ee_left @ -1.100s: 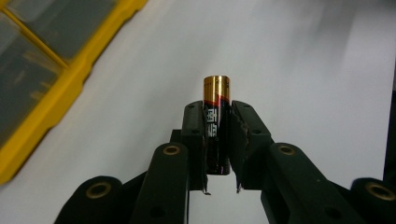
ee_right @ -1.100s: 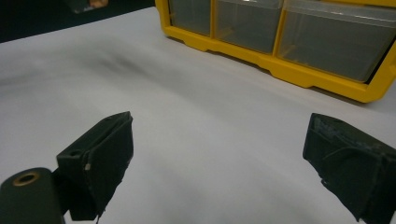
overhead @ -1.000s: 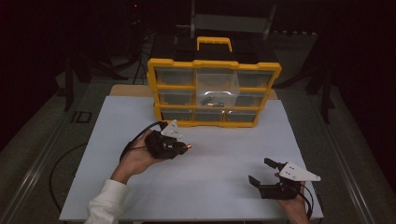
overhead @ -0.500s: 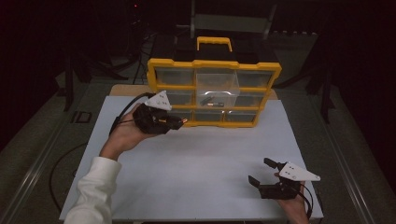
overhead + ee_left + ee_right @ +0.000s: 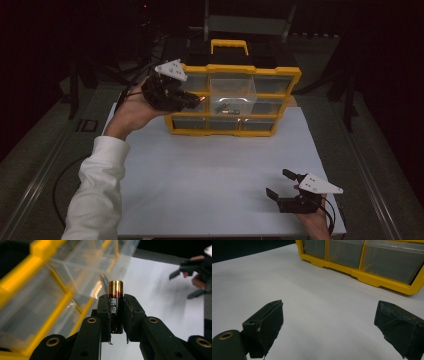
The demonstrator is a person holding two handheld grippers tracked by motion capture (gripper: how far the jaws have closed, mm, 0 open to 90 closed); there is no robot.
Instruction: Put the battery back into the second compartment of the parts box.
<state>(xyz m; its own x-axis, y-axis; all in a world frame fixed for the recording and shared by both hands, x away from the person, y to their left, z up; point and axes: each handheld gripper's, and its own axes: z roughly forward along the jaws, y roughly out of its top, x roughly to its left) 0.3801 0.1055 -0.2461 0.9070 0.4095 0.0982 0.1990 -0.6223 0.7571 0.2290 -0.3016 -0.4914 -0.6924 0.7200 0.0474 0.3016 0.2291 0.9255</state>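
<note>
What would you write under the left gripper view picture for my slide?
The left gripper pinches a black-and-gold battery upright beside the yellow drawer organizer.

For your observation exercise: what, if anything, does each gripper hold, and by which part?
The left gripper clamps a battery by its lower body, gold end sticking out. The right gripper is open, holding nothing.

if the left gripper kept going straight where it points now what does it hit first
Probably the pulled-out clear drawer of the yellow organizer; the left gripper, shut on a battery, points at it, though depth is unclear.
</note>
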